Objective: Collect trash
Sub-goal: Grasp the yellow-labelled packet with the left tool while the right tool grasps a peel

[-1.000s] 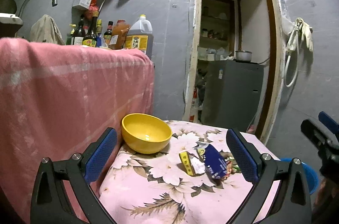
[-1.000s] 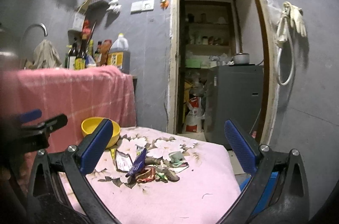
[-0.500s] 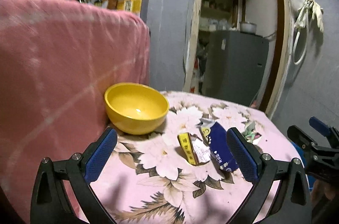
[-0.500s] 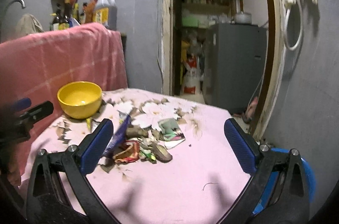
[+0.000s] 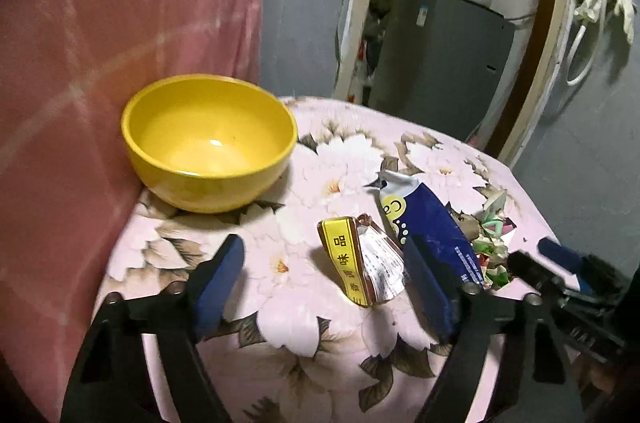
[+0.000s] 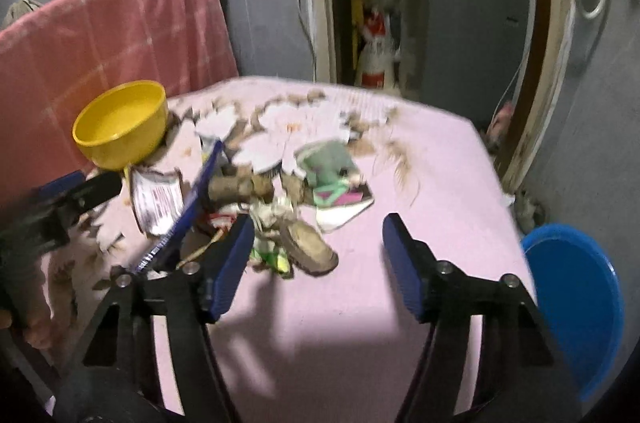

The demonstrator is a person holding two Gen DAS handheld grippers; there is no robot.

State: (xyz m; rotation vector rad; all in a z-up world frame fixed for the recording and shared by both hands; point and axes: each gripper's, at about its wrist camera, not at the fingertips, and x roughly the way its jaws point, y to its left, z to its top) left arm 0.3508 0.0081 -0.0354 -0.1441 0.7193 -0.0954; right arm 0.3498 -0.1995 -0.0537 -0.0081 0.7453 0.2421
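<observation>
Now, risks as they stand:
left gripper (image 5: 324, 281): fingers closing, nothing pinched yet; the yellow-labelled sachet (image 5: 362, 259) stands between them on the bench (image 5: 304, 319).
right gripper (image 6: 318, 263): fingers closing on air, just short of the trash pile (image 6: 272, 207).
sachet: thin and upright; likely to tip flat or slide away.
blue wrapper (image 5: 432, 223): touches the sachet; may snag the right-hand finger.
yellow bowl (image 5: 210, 141): near, could be nudged.
grippers: close together, may collide.
</observation>
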